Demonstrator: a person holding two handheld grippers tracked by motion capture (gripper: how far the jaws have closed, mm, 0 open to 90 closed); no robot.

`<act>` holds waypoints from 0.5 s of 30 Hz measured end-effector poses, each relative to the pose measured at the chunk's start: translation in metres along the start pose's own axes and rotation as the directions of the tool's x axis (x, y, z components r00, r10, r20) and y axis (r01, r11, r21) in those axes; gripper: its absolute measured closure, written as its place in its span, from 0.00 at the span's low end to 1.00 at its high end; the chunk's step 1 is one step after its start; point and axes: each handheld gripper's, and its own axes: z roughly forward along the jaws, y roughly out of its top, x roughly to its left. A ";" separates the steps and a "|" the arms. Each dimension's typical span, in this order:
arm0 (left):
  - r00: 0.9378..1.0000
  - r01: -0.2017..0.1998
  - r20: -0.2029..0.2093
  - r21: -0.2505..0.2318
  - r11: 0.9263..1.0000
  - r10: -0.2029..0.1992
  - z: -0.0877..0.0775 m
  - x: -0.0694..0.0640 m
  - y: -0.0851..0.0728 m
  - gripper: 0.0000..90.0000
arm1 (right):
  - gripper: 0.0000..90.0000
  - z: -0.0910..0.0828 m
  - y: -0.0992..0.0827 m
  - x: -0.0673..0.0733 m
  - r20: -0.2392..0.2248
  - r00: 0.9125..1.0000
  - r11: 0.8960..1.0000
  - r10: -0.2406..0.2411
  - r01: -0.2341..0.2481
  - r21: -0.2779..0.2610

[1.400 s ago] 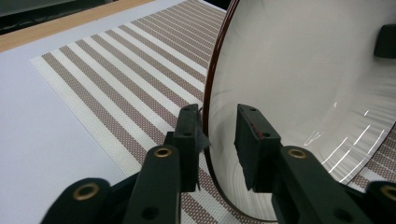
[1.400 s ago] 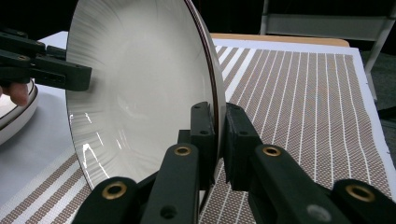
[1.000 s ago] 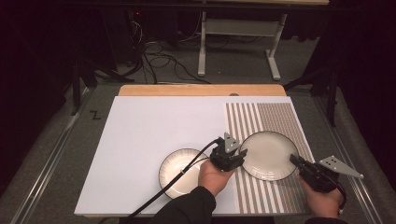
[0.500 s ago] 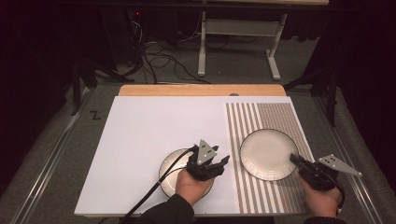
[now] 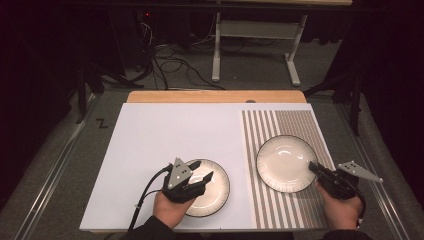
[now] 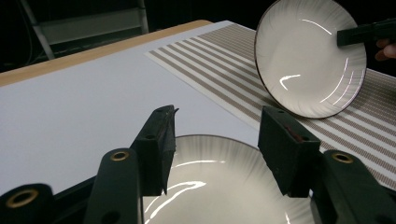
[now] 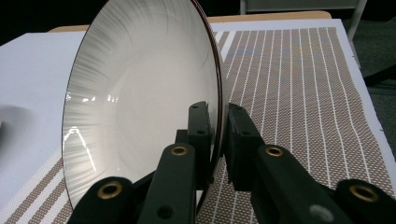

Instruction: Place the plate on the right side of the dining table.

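A white plate with a dark rim (image 5: 286, 162) stands tilted on the striped mat (image 5: 300, 122). My right gripper (image 5: 314, 168) is shut on its right rim. In the right gripper view the jaws (image 7: 218, 126) pinch the rim of that plate (image 7: 140, 93), and its lower edge rests on the mat. A second plate (image 5: 216, 192) lies flat on the white sheet. My left gripper (image 5: 201, 171) hovers over it, open. Its jaws have just been opening, with nothing between them (image 6: 217, 135) above the flat plate (image 6: 219, 186). The tilted plate (image 6: 308, 60) is farther off.
The white sheet (image 5: 170, 135) covers most of the table, with a wooden strip (image 5: 215, 96) at the far edge. Cables (image 5: 175, 65) and a metal table frame (image 5: 255, 30) lie on the floor beyond. A black cable (image 5: 145, 197) trails from the left gripper.
My left gripper moved left, from the left rim of the plate on the striped mat to above the flat plate, and its jaws widened. The right gripper stayed put.
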 end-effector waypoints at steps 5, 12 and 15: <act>1.000 0.011 -0.015 -0.018 1.000 -0.011 -0.018 0.012 -0.008 0.52 | 0.92 0.004 0.002 -0.001 0.007 1.000 1.000 0.015 -0.015 0.015; 0.999 0.024 -0.035 -0.033 0.999 -0.025 -0.031 0.024 -0.024 0.52 | 0.90 0.014 0.002 -0.008 0.023 0.999 0.997 0.046 -0.047 0.054; 0.999 0.014 -0.037 -0.026 1.000 -0.015 -0.031 0.025 -0.029 0.52 | 0.90 0.018 0.003 -0.011 0.025 0.998 0.996 0.059 -0.061 0.070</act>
